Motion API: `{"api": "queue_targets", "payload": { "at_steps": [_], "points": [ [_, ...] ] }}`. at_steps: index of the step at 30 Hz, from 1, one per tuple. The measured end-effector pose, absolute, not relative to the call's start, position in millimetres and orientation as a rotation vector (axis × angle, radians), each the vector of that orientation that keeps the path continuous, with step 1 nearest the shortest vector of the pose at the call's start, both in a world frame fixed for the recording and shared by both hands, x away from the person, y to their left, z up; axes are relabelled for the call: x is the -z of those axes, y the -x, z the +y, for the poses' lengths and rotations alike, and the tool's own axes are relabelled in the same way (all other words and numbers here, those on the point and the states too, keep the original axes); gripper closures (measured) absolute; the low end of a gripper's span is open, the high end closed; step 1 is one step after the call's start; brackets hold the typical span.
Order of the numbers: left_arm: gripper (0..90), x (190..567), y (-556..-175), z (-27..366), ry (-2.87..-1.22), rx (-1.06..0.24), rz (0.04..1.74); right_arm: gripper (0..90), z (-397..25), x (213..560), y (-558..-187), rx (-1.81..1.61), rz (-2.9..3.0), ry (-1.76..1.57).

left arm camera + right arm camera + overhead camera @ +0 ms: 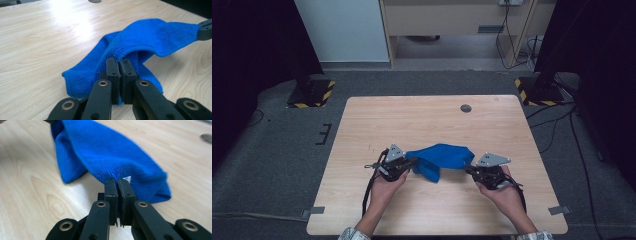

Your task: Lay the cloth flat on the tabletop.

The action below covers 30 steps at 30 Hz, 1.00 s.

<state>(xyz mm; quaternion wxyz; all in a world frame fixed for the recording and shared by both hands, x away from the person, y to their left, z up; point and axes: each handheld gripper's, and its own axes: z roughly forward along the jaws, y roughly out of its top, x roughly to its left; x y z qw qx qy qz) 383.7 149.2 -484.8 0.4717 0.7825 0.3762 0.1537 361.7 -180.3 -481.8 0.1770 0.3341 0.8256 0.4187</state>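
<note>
A blue microfibre cloth [442, 157] is stretched between my two grippers over the middle of the wooden table [427, 122]. My left gripper [413, 161] is shut on the cloth's left edge; in the left gripper view its jaws pinch a fold of the cloth [140, 42] and the gripper [119, 61] points at the hanging part. My right gripper [468, 169] is shut on the cloth's right corner. In the right gripper view the gripper [117, 181] grips the cloth [110, 152] next to a small white label. The cloth sags and touches the table in the middle.
A round grey cable grommet [466, 108] sits in the table near its far edge. Tape strips mark the front corners of the table [557, 210]. Stand bases with yellow-black stripes [312, 92] rest on the grey floor beyond the table.
</note>
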Motion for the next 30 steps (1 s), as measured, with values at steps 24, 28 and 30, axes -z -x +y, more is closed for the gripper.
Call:
{"api": "queue_targets", "payload": {
  "at_steps": [24,28,30],
  "points": [
    [71.4,512,-441,148,-2.011,-0.297,1.004,86.8,-179,499,-430,-1.129,2.334,-1.081],
    [52.7,503,-432,149,-1.954,-0.345,1.01,86.8,-179,499,-433,-1.138,2.322,-1.102],
    [47.1,499,-426,148,-1.943,-0.34,0.992,86.8,-179,499,-433,-1.141,2.316,-1.096]
  ]
}}
